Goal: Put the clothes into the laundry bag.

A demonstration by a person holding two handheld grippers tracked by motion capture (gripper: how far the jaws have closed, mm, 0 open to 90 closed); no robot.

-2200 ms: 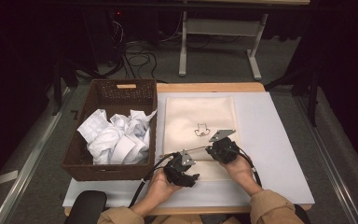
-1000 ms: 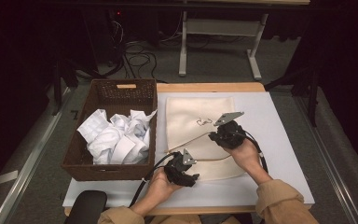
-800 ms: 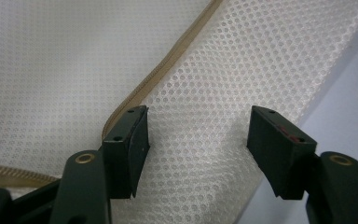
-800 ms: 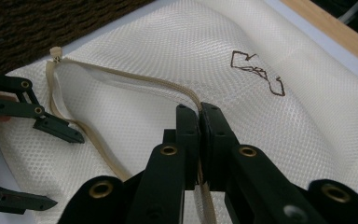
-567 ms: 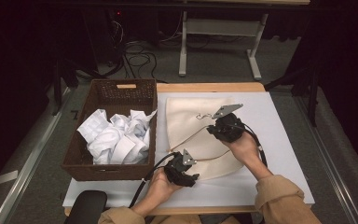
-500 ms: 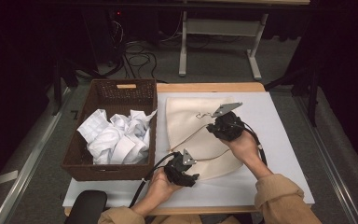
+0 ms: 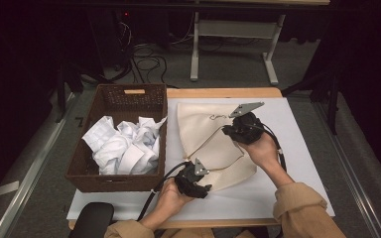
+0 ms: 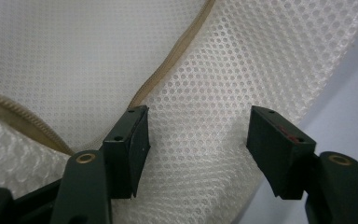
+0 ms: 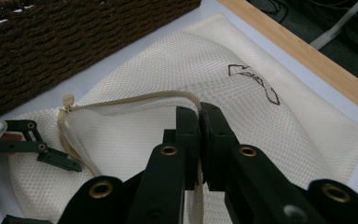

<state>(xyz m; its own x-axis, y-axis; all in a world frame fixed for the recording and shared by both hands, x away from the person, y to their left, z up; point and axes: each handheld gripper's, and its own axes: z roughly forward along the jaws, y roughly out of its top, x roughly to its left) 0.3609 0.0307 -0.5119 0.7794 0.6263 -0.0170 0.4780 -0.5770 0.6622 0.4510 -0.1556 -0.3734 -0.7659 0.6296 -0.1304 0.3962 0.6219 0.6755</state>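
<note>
Mesh laundry bag lies mid-table on white mat; wicker basket of white cloths just left, wood table edge far. Bare mat to the right and near side. Right gripper pressed together, pinching the bag's zipper edge, lifted. Left gripper at near edge, jaws spread partway, mesh between them, grip unclear.

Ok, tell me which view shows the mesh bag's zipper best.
The right gripper view: the zipper runs in a full arc from its end to the right gripper, shut on it. The left gripper view shows a short close stretch. The high view shows a thin line across the mesh bag.
</note>
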